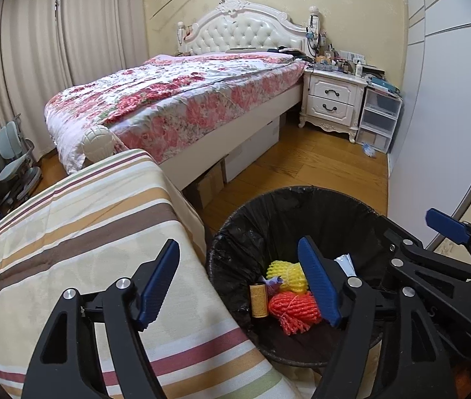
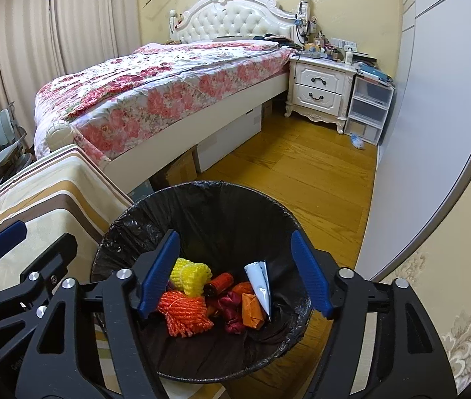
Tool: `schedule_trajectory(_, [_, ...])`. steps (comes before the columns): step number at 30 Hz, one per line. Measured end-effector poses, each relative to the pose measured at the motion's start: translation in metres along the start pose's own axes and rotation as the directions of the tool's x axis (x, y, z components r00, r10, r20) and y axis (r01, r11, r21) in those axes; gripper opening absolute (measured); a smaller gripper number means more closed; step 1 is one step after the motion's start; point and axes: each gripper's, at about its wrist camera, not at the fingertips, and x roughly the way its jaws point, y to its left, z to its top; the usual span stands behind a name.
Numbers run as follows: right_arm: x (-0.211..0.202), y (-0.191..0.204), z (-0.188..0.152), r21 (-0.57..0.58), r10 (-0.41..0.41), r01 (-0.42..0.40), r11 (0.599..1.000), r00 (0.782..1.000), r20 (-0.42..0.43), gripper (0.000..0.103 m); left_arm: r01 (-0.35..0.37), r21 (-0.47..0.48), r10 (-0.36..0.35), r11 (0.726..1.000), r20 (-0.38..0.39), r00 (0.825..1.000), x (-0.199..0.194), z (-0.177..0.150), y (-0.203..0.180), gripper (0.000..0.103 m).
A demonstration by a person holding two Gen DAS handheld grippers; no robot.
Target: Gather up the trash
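Two hand-held tools hover over a bedroom trash bin (image 2: 202, 206) lined with a black bag, the right tool (image 2: 235, 272) directly above its mouth and the left tool (image 1: 238, 286) straddling the bin's near rim and the striped cloth of the worktop (image 1: 69, 226) beside it. Both tools stand wide open with nothing between their blue pads. The collected trash lies at the bottom of the bin, below and between the right tool's fingers: a yellow foam net (image 2: 190, 274), an orange foam net (image 2: 182, 312), a small brown bottle (image 1: 258, 299), a white wrapper (image 2: 258, 282) and some orange and dark red scraps. The risks from here look modest: a lowered finger could snag the loose bag liner and drag it off the rim, or a nudge to the rim could tip the light bin on the wooden floor (image 2: 302, 173). One crumpled blue-and-white scrap (image 2: 357, 140) lies on the floor well apart, near the plastic drawer unit (image 2: 368, 106), and may be overlooked.
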Motion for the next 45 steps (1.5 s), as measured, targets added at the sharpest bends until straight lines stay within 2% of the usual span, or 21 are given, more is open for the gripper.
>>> schedule_trajectory(8, [-0.015,0.002,-0.002,0.000,-0.018,0.018,1.000,1.000,0.014,0.081,-0.029,-0.040,0.030,0.999,0.011,0.999,-0.017,-0.004,0.018,0.077])
schedule_trajectory(14, [-0.036,0.010,-0.006,-0.012,-0.023,0.023,1.000,0.999,0.037,0.091,-0.043,-0.064,0.046,0.997,0.048,0.998,-0.039,-0.007,0.030,0.079])
schedule_trajectory(19, [-0.052,0.015,-0.008,-0.019,-0.022,0.023,1.000,0.998,0.061,0.095,-0.066,-0.075,0.072,0.995,0.081,0.994,-0.057,-0.011,0.036,0.082])
schedule_trajectory(45, [-0.122,0.048,-0.034,-0.081,0.038,-0.028,0.996,0.992,0.124,0.096,-0.084,-0.147,0.106,0.986,0.148,0.983,-0.124,-0.046,0.071,0.084])
